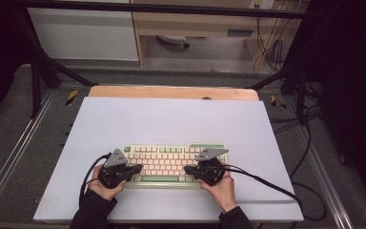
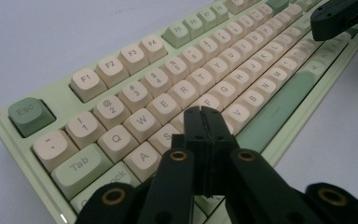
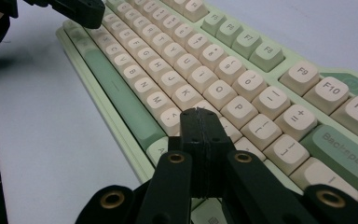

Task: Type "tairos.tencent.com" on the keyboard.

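Note:
A pale green keyboard [image 1: 171, 164] with cream keys lies on the white table sheet near the person's side. My left gripper [image 1: 139, 169] hovers over the keyboard's left end, its jaws pressed together with nothing between them; in the left gripper view its tip [image 2: 202, 111] sits above the S and D keys of the keyboard [image 2: 135, 93]. My right gripper [image 1: 187, 169] is over the right end, also shut and empty; in the right gripper view its tip [image 3: 199, 113] stands above the keys near L on the keyboard [image 3: 223, 70]. Each gripper view shows the other gripper's tip farther off.
The white sheet [image 1: 171, 119] covers a wooden table [image 1: 171, 92] and stretches bare behind and beside the keyboard. Black cables [image 1: 276, 188] trail from both grippers over the front edge. Dark frame bars [image 1: 43, 67] and a floor with wires surround the table.

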A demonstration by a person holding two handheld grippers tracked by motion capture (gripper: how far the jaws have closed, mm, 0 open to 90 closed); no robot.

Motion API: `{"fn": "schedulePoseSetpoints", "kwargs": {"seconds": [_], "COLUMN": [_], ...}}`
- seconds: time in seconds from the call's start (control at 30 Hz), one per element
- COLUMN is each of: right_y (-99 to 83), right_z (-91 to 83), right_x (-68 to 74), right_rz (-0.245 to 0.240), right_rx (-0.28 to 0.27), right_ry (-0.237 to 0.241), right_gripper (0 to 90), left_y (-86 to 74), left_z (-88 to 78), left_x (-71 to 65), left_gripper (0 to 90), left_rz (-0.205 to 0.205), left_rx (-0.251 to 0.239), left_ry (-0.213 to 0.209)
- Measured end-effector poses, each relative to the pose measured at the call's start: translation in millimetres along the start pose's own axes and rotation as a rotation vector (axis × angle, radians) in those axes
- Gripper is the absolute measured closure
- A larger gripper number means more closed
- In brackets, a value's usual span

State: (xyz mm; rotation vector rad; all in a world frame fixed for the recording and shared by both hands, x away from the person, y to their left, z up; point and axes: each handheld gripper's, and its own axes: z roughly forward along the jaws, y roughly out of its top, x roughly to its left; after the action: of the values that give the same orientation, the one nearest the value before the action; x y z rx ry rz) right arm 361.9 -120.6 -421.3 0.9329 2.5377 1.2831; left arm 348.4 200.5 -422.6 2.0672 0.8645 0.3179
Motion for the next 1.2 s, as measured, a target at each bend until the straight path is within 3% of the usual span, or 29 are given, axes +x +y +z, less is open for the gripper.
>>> {"fn": "schedulePoseSetpoints", "kwargs": {"seconds": [0.73, 1.2], "right_y": [-1.1, -1.5], "right_z": [-5.3, -3.9], "right_x": [-3.0, -3.1], "right_rz": [0.008, 0.012], "right_rx": [-0.009, -0.003], "right_ry": [0.004, 0.005], "right_gripper": [90.0, 90.0], "left_y": [4.9, 3.4], "left_z": [18.0, 20.0], "left_x": [-17.0, -15.2], "left_gripper": [89.7, 89.8], "left_rz": [0.041, 0.039], "left_rx": [0.034, 0.036], "left_ry": [-0.021, -0.017]}}
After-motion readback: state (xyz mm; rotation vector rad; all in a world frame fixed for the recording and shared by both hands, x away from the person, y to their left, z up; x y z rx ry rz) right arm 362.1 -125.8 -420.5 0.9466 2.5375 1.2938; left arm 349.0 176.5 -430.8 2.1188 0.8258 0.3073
